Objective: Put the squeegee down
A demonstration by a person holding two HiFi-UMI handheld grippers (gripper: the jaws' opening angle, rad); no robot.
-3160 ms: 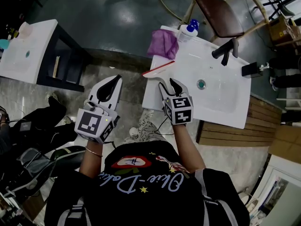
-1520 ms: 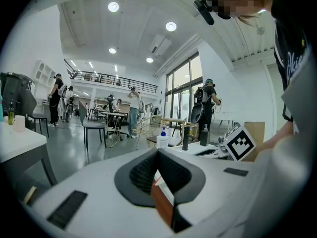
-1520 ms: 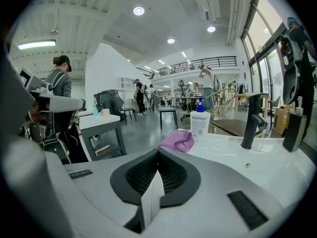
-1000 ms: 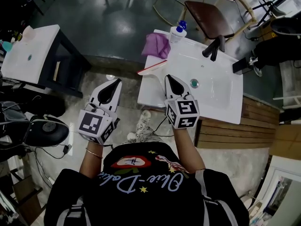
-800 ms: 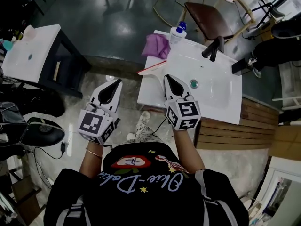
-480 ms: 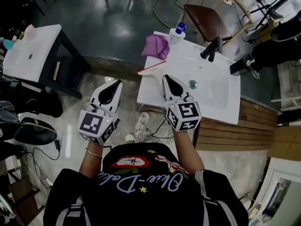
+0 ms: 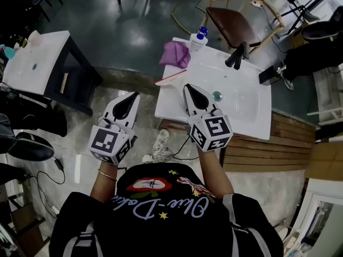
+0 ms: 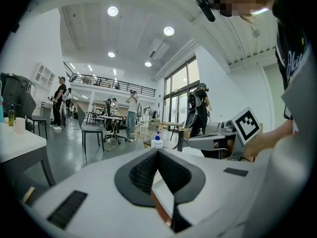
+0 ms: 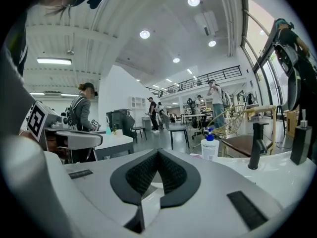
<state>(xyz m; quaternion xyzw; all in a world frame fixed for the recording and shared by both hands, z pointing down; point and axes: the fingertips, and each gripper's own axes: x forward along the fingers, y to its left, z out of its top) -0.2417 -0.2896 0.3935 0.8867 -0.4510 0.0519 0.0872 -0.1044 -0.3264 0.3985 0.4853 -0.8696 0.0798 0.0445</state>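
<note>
The squeegee (image 7: pixel 171 77), a thin red and white strip, lies on the left front rim of the white sink (image 7: pixel 244 116), with nothing holding it. My right gripper (image 7: pixel 187 87) hovers over the sink's front edge just right of the squeegee and apart from it; its pads meet at the tips (image 9: pixel 158 151) with nothing between them. My left gripper (image 7: pixel 133 95) hangs over the floor left of the sink. It is shut and empty too, its tips (image 8: pixel 158 150) touching.
A purple cloth (image 7: pixel 176 53) and a pump bottle (image 7: pixel 198 38) sit at the sink's far left corner, and a black faucet (image 7: pixel 236 55) stands behind the basin. A brown chair (image 7: pixel 230 23) is beyond the sink. A second white table (image 7: pixel 32 63) stands far left. Other people work in the hall.
The right gripper has risen a little over the sink's front edge, still shut and empty. The squeegee lies where it was on the rim. The left gripper has kept still.
</note>
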